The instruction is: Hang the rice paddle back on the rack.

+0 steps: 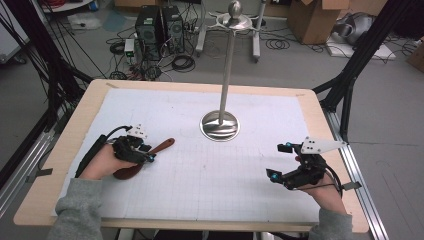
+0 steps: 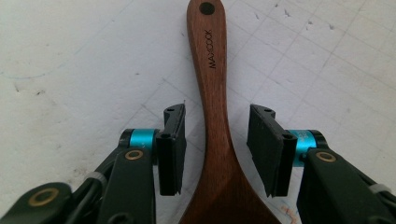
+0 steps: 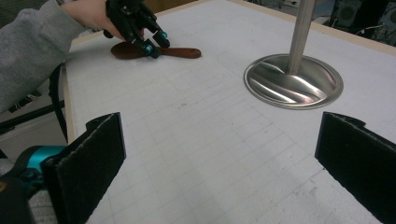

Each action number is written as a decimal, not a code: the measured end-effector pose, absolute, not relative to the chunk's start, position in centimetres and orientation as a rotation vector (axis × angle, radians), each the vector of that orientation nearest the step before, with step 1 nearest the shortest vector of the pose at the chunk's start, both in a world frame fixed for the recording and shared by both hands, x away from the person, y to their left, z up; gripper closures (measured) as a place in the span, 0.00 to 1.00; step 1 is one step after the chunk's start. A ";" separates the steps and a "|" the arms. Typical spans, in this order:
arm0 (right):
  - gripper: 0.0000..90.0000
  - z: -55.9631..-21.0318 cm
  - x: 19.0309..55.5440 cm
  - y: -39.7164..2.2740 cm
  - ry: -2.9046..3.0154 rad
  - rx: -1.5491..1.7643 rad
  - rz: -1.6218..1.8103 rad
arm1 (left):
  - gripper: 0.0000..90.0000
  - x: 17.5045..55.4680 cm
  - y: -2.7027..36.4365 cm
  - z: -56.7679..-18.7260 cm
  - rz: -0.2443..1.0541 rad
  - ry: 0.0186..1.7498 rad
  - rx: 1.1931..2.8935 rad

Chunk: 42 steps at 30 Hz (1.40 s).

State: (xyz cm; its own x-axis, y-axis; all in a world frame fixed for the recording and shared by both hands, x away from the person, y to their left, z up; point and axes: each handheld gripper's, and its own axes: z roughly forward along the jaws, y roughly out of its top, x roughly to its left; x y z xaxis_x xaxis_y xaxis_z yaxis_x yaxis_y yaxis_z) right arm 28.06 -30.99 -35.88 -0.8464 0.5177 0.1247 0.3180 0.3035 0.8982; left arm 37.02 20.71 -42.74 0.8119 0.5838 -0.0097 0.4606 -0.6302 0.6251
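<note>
Setting: I sat at a wooden table (image 1: 65, 150) covered by a white gridded mat (image 1: 210, 170), with a grey sleeve on each of my forearms.
Wooden spoon (image 2: 215, 121): it lay flat on the mat at the table's left side – dark brown, with a hole at the tip of its handle and the word MAXCOOK printed along it.
My left gripper (image 2: 217, 149): it hung low over the spoon, jaws half apart, one on each side of the spot where the handle widens into the bowl. In the left gripper view a sliver of mat showed between each pad and the wood, so nothing was clamped.
My right gripper (image 1: 281, 161): it sat at the table's right side, well apart from the spoon, jaws spread wide with bare mat between them.
Metal stand (image 1: 220, 125): a round shiny base and tall upright pole – it stood near the middle of the mat, between my two hands and farther from me.
</note>
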 end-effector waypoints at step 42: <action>0.00 -36.3 28.4 -31.0 2.389 0.782 1.572 | 0.85 37.5 19.7 -41.9 0.238 0.775 2.456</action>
State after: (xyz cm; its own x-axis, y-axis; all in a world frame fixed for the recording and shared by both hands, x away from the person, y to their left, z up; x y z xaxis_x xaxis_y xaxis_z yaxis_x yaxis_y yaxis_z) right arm 28.38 -30.99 -36.28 -0.8462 0.5154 0.1356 0.3285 0.3041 0.8942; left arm 37.46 19.73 -41.94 0.8182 0.5750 0.0037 0.4779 -0.6836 0.5517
